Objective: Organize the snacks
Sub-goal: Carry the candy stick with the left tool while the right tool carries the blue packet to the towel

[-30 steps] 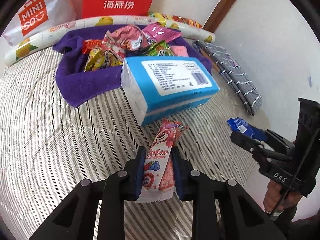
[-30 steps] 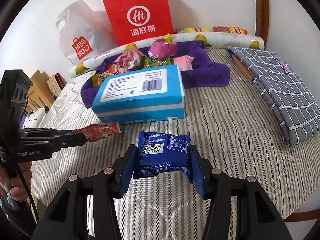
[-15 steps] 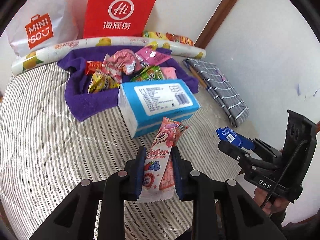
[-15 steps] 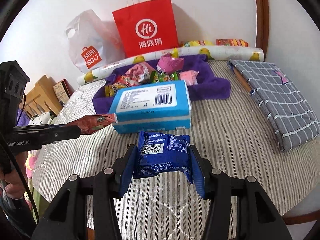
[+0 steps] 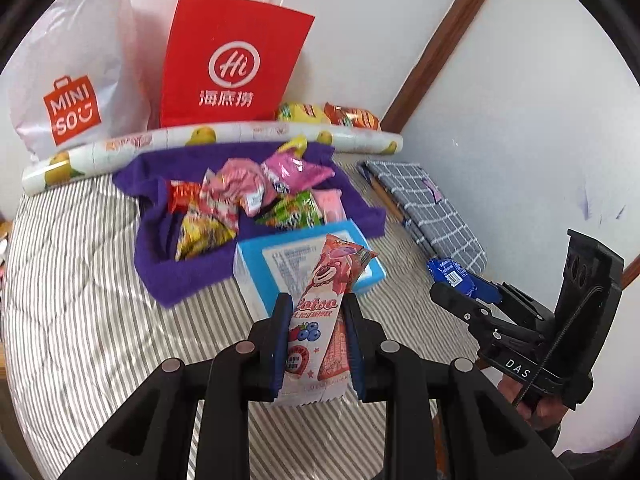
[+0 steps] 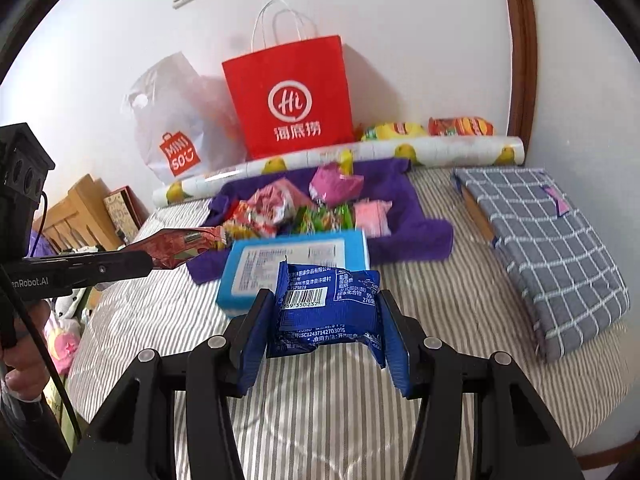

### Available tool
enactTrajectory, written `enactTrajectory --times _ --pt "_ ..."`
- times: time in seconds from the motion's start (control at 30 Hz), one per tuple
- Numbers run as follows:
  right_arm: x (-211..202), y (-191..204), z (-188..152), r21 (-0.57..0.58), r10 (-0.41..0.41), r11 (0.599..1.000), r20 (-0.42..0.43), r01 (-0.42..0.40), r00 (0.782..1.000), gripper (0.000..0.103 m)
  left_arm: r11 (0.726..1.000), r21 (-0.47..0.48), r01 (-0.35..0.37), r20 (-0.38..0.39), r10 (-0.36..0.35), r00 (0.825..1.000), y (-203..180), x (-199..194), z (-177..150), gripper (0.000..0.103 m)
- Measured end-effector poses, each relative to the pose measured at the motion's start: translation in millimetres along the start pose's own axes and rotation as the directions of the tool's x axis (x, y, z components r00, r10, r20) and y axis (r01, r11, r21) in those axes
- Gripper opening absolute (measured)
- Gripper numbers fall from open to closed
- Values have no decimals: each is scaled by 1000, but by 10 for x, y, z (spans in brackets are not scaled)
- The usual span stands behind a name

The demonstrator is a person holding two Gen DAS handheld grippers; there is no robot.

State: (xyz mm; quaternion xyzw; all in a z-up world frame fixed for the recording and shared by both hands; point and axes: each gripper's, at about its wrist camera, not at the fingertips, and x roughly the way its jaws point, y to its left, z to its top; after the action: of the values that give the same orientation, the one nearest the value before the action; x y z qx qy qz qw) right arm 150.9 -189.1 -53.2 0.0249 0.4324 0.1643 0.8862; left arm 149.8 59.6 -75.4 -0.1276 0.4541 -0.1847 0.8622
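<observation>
Left hand-held gripper (image 5: 316, 344): closed on the pink Lotso snack stick (image 5: 320, 320), which stands upright between the jaws, clear of the bed.
Right hand-held gripper (image 6: 326, 340): closed on the blue snack packet (image 6: 326, 312), barcode side up, its edges bowed by the pads.
Change over the last second: both grippers have risen and drawn back; the blue tissue box (image 5: 280, 264) and the purple cloth tray (image 5: 176, 276) now look smaller and farther off in each wrist view, while both grasps are unchanged.
Meaning for the task: both snacks appear lifted and in transit, not yet sorted; judged from this, the carry stage is under way.
Likely destination: the purple cloth tray, which already holds a heap of mixed snack packets (image 5: 240, 200) behind the tissue box.
Surface: striped bed cover (image 5: 80, 300), with a folded grey checked cloth (image 6: 552, 240) to the right.
Background: red paper bag (image 6: 292, 96) and white Miniso bag (image 5: 68, 88) against the wall.
Caution: the tissue box lies between the grippers and the tray, so the approach probably has to pass over it.
</observation>
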Motion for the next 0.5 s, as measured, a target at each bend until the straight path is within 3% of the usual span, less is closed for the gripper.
enactTrajectory --times 0.5 --pt "452 14 753 -16 4 1000 55 -3 998 51 1000 -22 -14 39 15 999 259 196 689 24"
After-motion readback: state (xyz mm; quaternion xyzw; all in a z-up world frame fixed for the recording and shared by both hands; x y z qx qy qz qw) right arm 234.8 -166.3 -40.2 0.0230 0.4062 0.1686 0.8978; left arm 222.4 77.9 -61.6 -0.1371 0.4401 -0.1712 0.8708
